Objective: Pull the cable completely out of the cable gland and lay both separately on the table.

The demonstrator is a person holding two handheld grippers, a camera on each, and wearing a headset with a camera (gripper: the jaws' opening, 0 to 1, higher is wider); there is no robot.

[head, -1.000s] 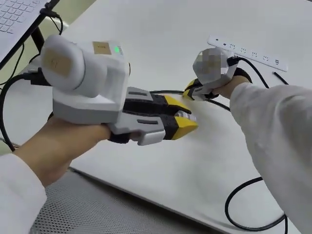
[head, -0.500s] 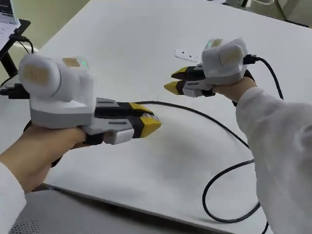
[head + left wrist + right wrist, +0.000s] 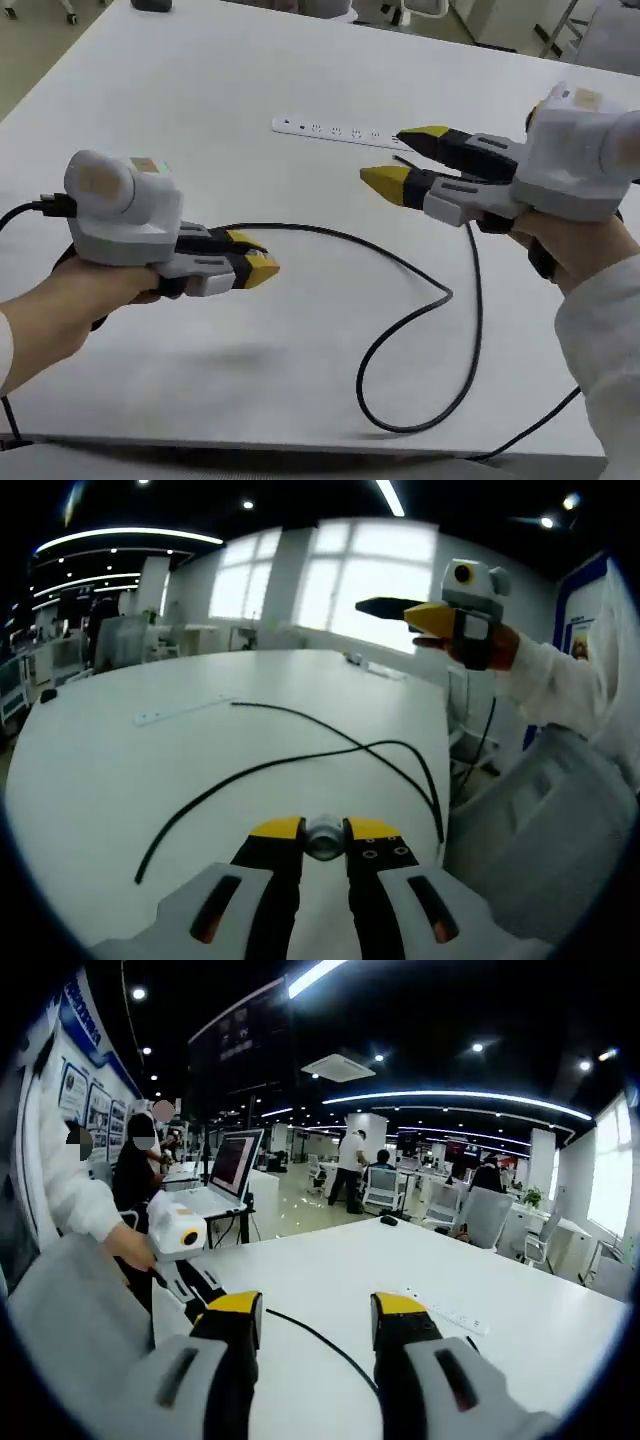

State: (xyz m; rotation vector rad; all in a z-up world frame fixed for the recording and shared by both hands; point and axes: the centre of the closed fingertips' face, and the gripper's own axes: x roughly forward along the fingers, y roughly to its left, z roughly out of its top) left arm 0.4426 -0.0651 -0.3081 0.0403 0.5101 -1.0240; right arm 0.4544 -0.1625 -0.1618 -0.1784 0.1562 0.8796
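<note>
My left gripper (image 3: 258,262) sits low over the table at the left, shut on a small silver cable gland (image 3: 323,838) pinched between its yellow tips. The black cable (image 3: 445,292) lies loose on the white table (image 3: 200,110) in a wide loop, and both of its ends are free in the left gripper view (image 3: 230,777). One end of the cable rests just beyond the left gripper's tips. My right gripper (image 3: 405,158) hovers at the right, above the table, open with nothing between its jaws (image 3: 318,1310).
A white power strip (image 3: 335,130) lies at the back centre of the table, just past the right gripper's tips. The cable's loop reaches the near table edge at the right. People, desks and a laptop stand (image 3: 232,1175) are in the room behind.
The right gripper has pulled away from the left gripper's tips, to the right and up, and its jaws have spread wider. The cable now lies slack, apart from the gland. The head camera shifted.
</note>
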